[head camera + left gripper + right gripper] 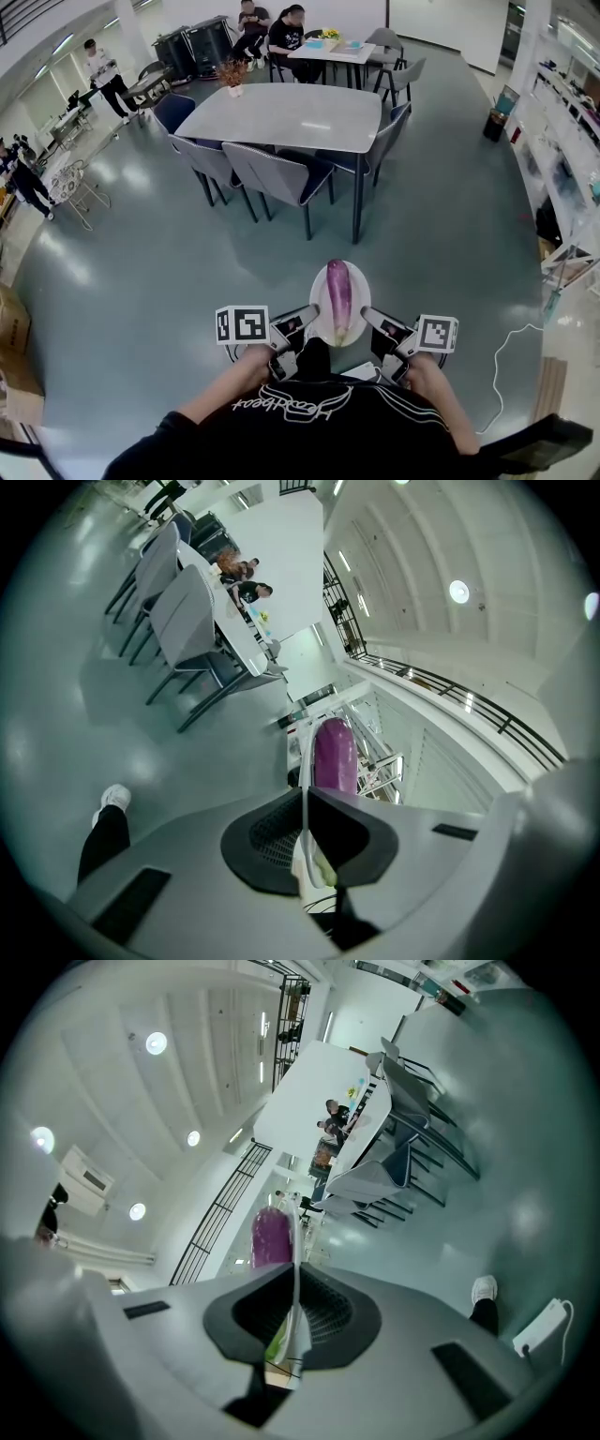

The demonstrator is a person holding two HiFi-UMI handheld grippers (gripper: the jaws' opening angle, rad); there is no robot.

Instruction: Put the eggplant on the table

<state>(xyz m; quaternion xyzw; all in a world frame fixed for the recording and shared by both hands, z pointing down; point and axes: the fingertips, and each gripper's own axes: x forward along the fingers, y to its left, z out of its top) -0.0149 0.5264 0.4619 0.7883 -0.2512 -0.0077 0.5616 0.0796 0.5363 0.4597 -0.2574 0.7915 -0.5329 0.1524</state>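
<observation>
**Purple eggplant on a carried plate, desk not yet reached**

Left tongs (pixel 305 808) are pinched narrow on the thin white rim of a plate (pixel 361 291). Right tongs (pixel 296 1283) are clamped the same way on the opposite rim. Each gripper view shows the rim edge-on between its pads.

The eggplant (pixel 337 295) lies lengthwise on the plate, between the two tongs and touching neither. Its green stem end points toward the person.

The grey desk (pixel 291 117) stands well ahead across open floor, ringed by chairs (pixel 272 173).

Step in hand, as I judge it: carrying. To do it well:
- Hold both tongs level, with even squeeze.
- Avoid tilting the plate, since the eggplant looks free to roll.
- Approach a desk edge between chairs.
</observation>
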